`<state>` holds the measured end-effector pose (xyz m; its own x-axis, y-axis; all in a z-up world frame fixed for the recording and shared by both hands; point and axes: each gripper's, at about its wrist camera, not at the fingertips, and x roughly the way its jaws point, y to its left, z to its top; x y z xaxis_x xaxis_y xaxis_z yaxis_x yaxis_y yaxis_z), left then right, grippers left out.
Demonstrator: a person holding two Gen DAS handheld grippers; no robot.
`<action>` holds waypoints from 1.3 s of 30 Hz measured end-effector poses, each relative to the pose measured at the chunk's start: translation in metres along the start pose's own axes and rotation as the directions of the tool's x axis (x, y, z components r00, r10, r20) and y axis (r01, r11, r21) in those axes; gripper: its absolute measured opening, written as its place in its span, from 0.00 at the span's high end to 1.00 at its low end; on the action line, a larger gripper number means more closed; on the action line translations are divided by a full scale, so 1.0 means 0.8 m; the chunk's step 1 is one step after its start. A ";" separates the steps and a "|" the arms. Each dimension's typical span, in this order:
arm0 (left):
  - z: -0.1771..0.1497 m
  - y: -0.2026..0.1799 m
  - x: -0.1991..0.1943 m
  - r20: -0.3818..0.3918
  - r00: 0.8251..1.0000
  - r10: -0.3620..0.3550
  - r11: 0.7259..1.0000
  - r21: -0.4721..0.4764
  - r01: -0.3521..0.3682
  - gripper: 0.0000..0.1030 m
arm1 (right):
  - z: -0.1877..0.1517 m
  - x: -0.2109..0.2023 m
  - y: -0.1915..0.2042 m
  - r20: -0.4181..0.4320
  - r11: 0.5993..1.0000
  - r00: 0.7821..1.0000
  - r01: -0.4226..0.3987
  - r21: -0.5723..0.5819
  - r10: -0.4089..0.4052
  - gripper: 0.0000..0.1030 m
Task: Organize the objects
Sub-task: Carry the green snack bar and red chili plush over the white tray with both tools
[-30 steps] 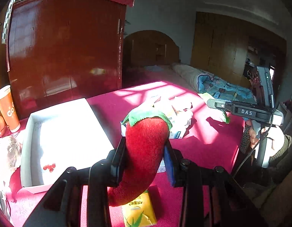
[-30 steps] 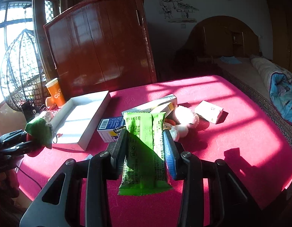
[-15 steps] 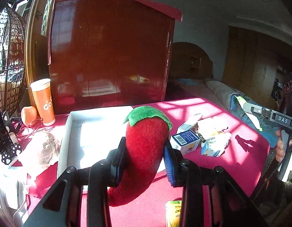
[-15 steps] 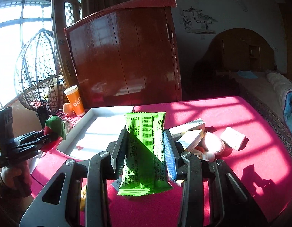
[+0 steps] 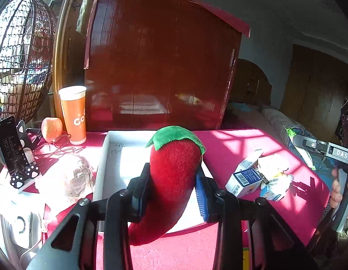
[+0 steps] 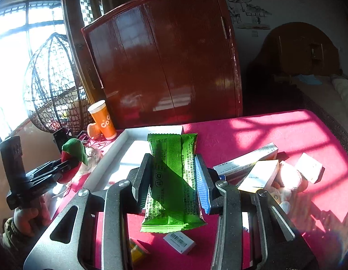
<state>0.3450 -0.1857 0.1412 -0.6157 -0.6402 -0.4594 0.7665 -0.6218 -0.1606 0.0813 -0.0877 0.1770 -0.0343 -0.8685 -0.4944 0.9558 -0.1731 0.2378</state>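
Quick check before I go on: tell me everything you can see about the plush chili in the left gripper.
The plush chili is a soft, fuzzy red fabric toy with a green felt cap at its top. It curves, its tapered tip hanging down and toward the camera below the jaws. The left gripper is shut on its middle, a pad pressing each side. It is held upright in the air in front of the white tray on the red table; nothing else touches it. The right wrist view shows it at far left.

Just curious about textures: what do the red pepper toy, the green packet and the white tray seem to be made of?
Red pepper toy: fuzzy plush, matte, with a green felt-like cap. Green packet: thin glossy plastic film, going by its crimped, serrated ends. White tray: probably cardboard or foam board, matte with thin straight walls; hard to tell.
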 end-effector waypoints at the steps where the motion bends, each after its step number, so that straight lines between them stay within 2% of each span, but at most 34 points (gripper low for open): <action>1: 0.001 0.005 0.000 0.001 1.000 0.008 1.000 -0.009 -0.008 0.66 | 0.002 0.005 0.003 -0.006 1.000 1.000 -0.007 0.002 0.007 0.65; 6: 0.005 0.027 0.002 0.001 0.999 0.052 0.998 -0.038 -0.052 0.66 | 0.014 0.027 0.024 -0.029 0.999 0.999 -0.037 -0.016 0.036 0.65; 18: 0.034 0.044 0.024 0.007 0.990 0.143 0.990 -0.002 -0.143 0.66 | 0.039 0.060 0.067 -0.058 0.995 0.996 -0.075 -0.064 0.072 0.65; 24: 0.049 0.044 0.050 0.002 0.971 0.240 0.970 0.029 -0.240 0.66 | 0.053 0.083 0.087 -0.070 0.992 0.996 -0.068 -0.103 0.061 0.65; 27: 0.054 0.049 0.068 -0.018 0.964 0.267 0.963 0.027 -0.267 0.66 | 0.059 0.098 0.092 -0.088 0.993 0.994 -0.078 -0.090 0.070 0.65; 32: 0.059 0.051 0.092 -0.038 0.956 0.291 0.957 0.028 -0.290 0.66 | 0.062 0.123 0.103 -0.100 0.992 0.994 -0.064 -0.105 0.054 0.65; 39: 0.063 0.046 0.128 -0.072 0.952 0.297 0.955 0.054 -0.293 0.66 | 0.055 0.174 0.108 -0.157 0.995 0.987 -0.039 -0.091 0.025 0.64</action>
<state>0.3011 -0.2965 0.1322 -0.3459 -0.7617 -0.5479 0.9024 -0.4300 0.0282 0.1458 -0.2438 0.1659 0.0355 -0.7888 -0.6136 0.9789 -0.0961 0.1802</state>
